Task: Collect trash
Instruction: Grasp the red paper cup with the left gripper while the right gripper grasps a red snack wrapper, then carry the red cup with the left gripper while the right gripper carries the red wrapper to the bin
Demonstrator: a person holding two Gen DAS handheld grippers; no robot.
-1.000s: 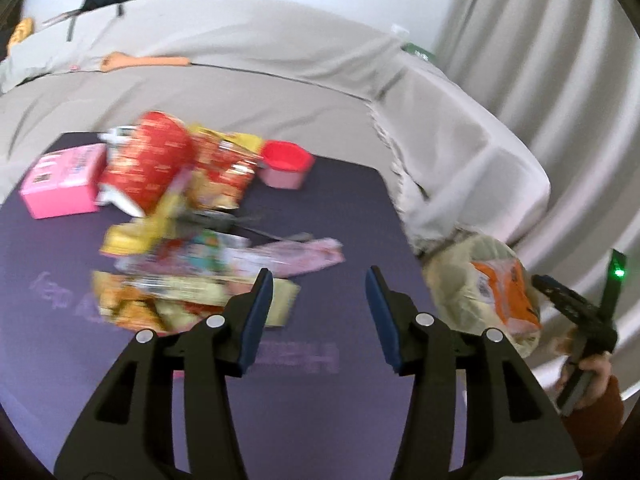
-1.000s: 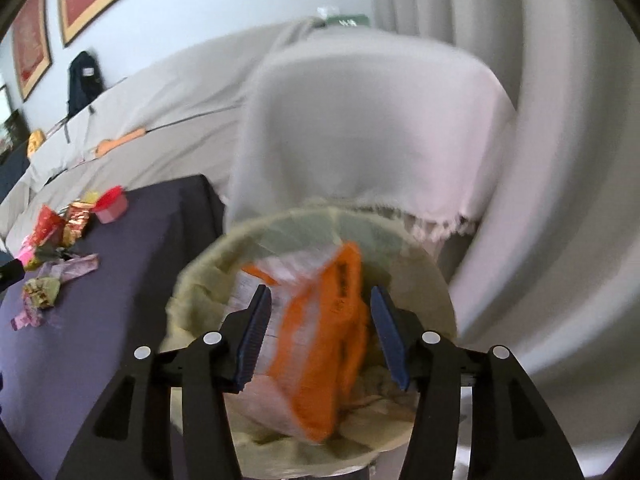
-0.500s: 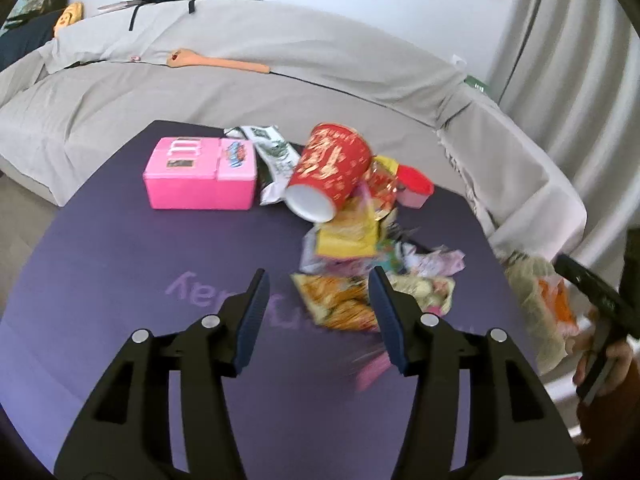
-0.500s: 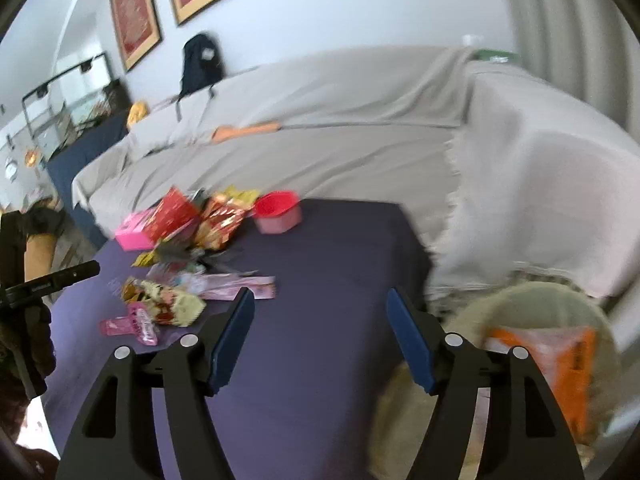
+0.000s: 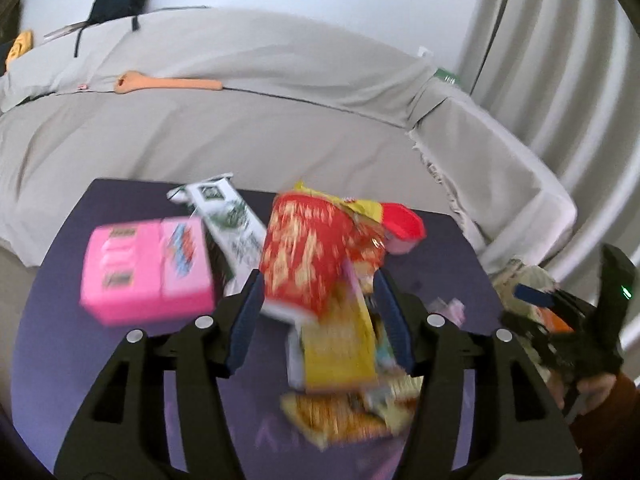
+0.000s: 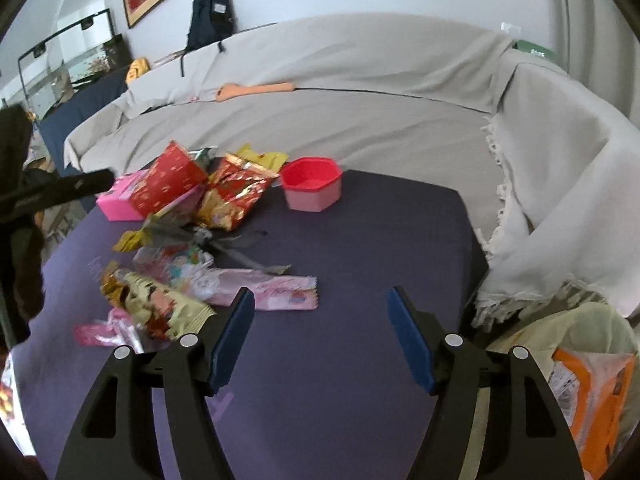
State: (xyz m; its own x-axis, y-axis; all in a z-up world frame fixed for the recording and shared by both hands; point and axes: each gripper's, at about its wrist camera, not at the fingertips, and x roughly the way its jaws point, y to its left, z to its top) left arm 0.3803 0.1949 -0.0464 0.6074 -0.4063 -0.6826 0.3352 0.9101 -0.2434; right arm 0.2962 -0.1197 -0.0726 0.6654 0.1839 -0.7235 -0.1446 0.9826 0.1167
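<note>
Several wrappers crowd beside the red cup; both hand-held grippers, left and right, spread apart, empty, left's jaws just widening; lettering unreadable.

No legible text; print on wrappers blurred.

Bare purple tabletop right of the wrapper pile; red bowl behind.

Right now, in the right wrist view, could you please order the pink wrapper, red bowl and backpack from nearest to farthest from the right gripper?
1. Pink wrapper, just ahead, left.
2. Red bowl, mid-table.
3. Backpack, behind the sofa, far left.
</note>
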